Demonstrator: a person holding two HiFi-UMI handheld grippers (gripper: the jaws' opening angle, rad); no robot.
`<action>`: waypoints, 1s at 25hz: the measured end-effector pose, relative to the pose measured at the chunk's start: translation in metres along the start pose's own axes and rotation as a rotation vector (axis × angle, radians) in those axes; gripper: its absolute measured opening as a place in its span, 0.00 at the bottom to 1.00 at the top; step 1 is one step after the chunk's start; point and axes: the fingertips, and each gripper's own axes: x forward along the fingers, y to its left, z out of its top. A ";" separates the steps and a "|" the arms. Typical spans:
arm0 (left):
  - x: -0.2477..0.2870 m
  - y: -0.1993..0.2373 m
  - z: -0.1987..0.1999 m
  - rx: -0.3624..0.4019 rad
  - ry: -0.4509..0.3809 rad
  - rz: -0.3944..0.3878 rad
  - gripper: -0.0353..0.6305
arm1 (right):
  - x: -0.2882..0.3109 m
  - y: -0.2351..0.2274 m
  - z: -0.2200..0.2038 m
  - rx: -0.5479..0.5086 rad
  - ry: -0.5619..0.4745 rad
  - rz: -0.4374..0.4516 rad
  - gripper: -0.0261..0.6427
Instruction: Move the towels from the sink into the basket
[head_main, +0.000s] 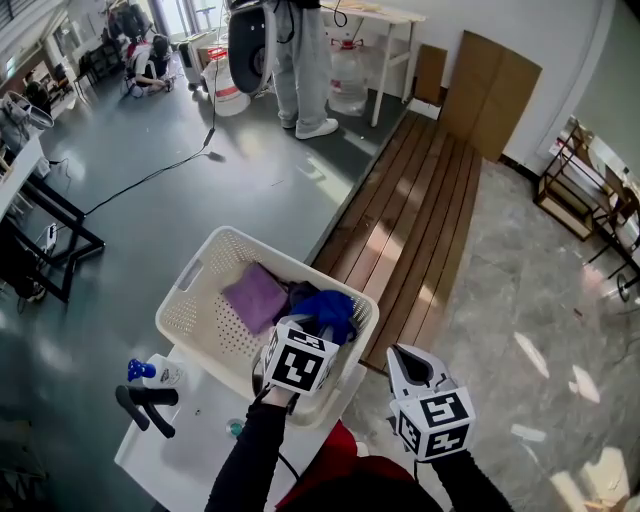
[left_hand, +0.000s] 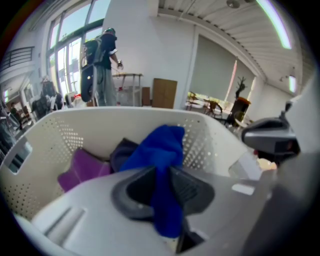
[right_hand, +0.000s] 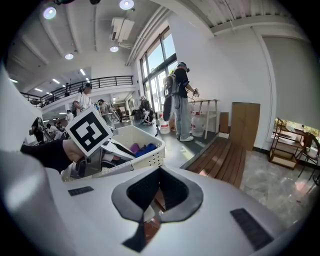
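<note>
At the far left of the head view, a small bottle with a blue top (head_main: 143, 371) and a black two-pronged object (head_main: 148, 405) that I cannot identify lie on the white desk (head_main: 165, 452). The desk is cut off by the lower edge and partly covered by a black sleeve (head_main: 248, 450), so I cannot tell whether it includes a sink. Next comes the white perforated basket (head_main: 196, 318), standing on the desk. Inside it, a purple towel (head_main: 255, 295) lies flat and crumpled against the left wall, with a dark towel (head_main: 300, 292) bunched just beside it; most of the dark one is hidden. To their right is the blue towel (head_main: 330, 308), bright royal blue, soft and gathered into a narrow rope where it is gripped. Its upper part billows over the basket's inside, near the right wall. The left gripper (left_hand: 163, 182) has its jaws closed on this blue towel, with cloth filling the gap between the pads and trailing below them. The cloth's lower end is lost behind the gripper body. In the head view, the marker cube covers those jaws. Further right, the right gripper (right_hand: 158, 180) hangs beside the basket, outside its wall, with its jaws closed together and nothing between them. Wooden floor boards (right_hand: 225, 159) lie beyond it.
</note>
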 end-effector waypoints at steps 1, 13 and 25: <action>0.000 0.000 0.001 0.004 -0.003 0.003 0.18 | 0.000 0.000 0.000 0.001 0.001 0.001 0.05; -0.009 0.003 0.014 0.029 -0.083 0.045 0.24 | -0.004 0.001 0.000 0.001 0.000 0.008 0.05; -0.033 -0.001 0.035 0.037 -0.193 0.078 0.27 | -0.014 0.005 0.005 -0.011 -0.032 0.015 0.05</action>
